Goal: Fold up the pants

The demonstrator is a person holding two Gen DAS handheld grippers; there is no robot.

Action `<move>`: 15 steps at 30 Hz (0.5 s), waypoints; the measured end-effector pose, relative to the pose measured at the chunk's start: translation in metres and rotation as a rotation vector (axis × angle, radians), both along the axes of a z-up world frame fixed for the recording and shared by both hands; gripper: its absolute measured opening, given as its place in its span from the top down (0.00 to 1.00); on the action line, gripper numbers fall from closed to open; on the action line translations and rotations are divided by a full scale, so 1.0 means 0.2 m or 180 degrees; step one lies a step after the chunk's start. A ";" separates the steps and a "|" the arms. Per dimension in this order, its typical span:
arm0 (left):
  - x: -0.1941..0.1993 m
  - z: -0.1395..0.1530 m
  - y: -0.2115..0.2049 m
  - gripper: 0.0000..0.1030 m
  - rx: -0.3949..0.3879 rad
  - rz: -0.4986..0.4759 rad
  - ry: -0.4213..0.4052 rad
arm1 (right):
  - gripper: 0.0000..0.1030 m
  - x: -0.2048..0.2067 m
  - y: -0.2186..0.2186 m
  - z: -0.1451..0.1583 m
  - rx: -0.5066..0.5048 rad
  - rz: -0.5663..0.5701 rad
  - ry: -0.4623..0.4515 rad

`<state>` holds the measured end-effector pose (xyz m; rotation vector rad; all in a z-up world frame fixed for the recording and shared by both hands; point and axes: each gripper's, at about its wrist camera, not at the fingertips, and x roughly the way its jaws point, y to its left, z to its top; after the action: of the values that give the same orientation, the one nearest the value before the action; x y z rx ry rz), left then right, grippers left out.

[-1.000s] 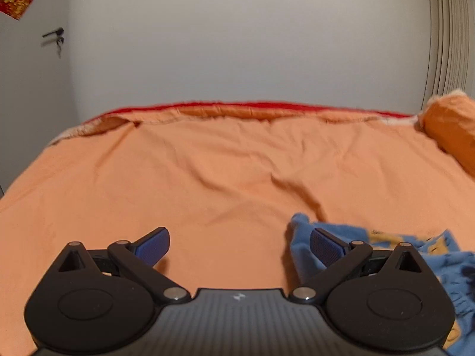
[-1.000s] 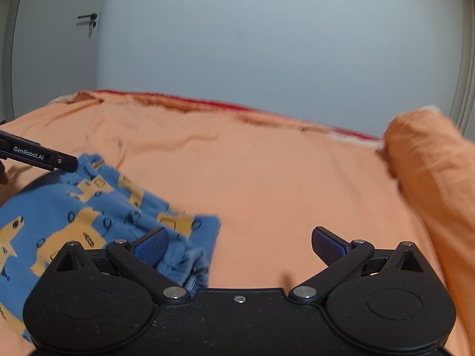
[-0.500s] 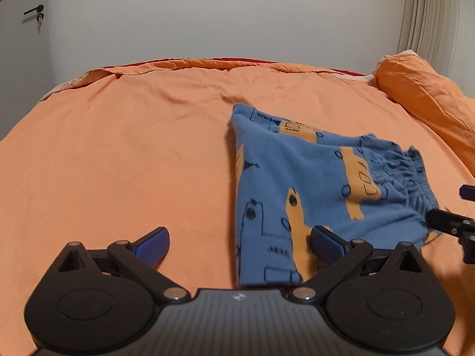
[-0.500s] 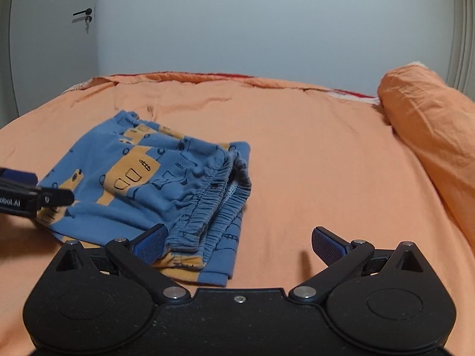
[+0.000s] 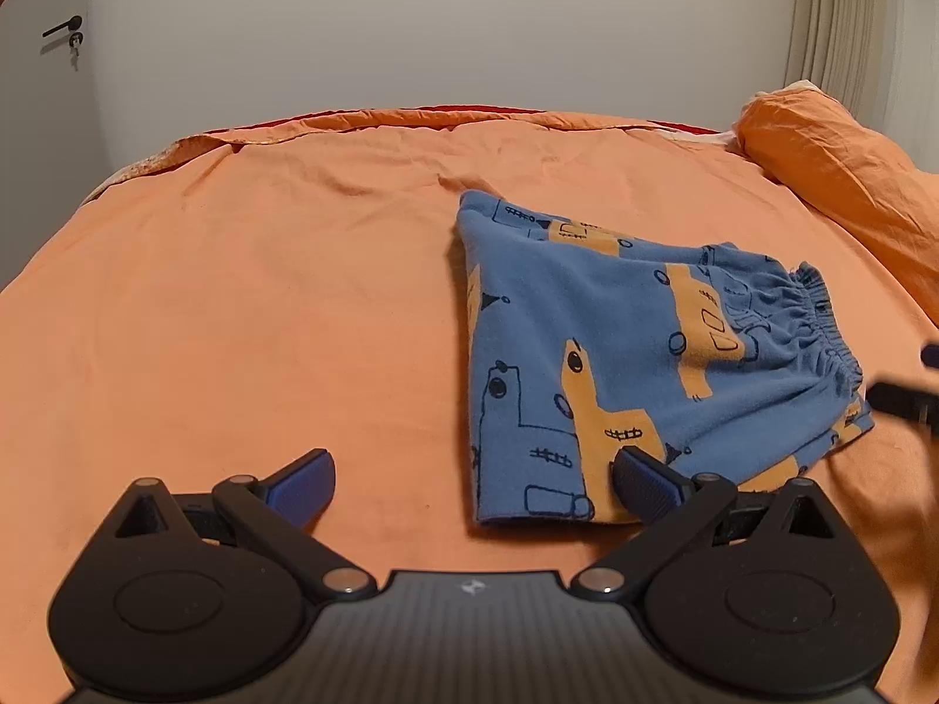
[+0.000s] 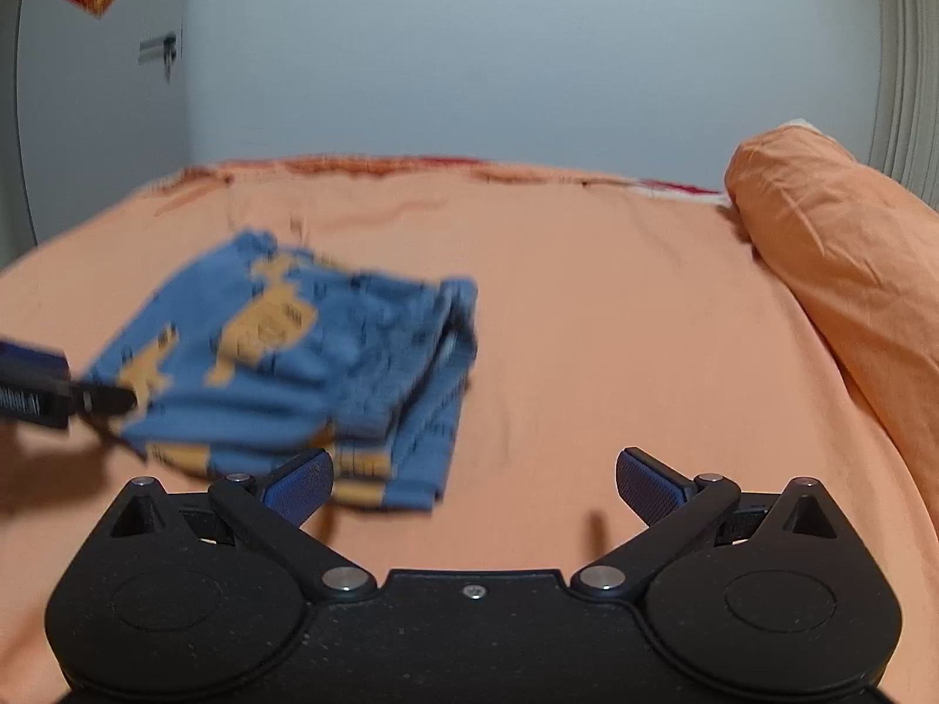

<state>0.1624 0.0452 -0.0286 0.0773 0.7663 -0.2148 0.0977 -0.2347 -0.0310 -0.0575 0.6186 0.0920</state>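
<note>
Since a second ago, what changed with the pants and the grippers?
Both grippers have pulled back and up from the folded blue pants with orange prints: a second ago they sat low beside the cloth, now the whole bundle shows. The left gripper and right gripper stayed open and empty. The pants stayed folded on the orange bedsheet.

Pants (image 5: 634,352): soft matt knit cloth, blue with orange printed shapes; gathered elastic waistband puckered, ribbed-looking.
Bedsheet (image 5: 264,305): matt orange woven cloth, lightly creased.
Pillow (image 6: 833,246): same matt orange cloth, finely wrinkled.
Left gripper (image 5: 472,484): matt black plastic body, ribbed central panel; bright metal pivot pins; blue finger pads (image 5: 645,490) finely textured, rubbery-looking.
Right gripper (image 6: 472,484): matt black plastic, speckled grainy surface; metal pins, small screw.
Wall (image 5: 440,29): smooth matt paint.
</note>
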 end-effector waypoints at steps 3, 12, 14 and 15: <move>-0.01 -0.02 0.03 0.00 -0.0105 -0.0012 -0.0030 | 0.01 0.09 -0.04 0.06 0.0296 0.0041 -0.0111; -0.04 -0.06 0.06 0.00 -0.0282 -0.0049 -0.0176 | 0.00 0.47 -0.11 -0.16 0.0769 0.0323 0.0311; -0.05 -0.06 0.08 0.00 -0.0331 -0.0060 -0.0192 | 0.01 0.44 -0.14 -0.16 0.0894 0.0325 0.0231; -0.05 -0.07 0.08 0.00 -0.0347 -0.0059 -0.0200 | 0.01 0.42 -0.14 -0.16 0.0931 0.0320 0.0197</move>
<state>0.1530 0.0619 -0.0421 -0.0120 0.6902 -0.2702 0.1814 -0.2634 -0.0633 0.1980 0.6585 0.2815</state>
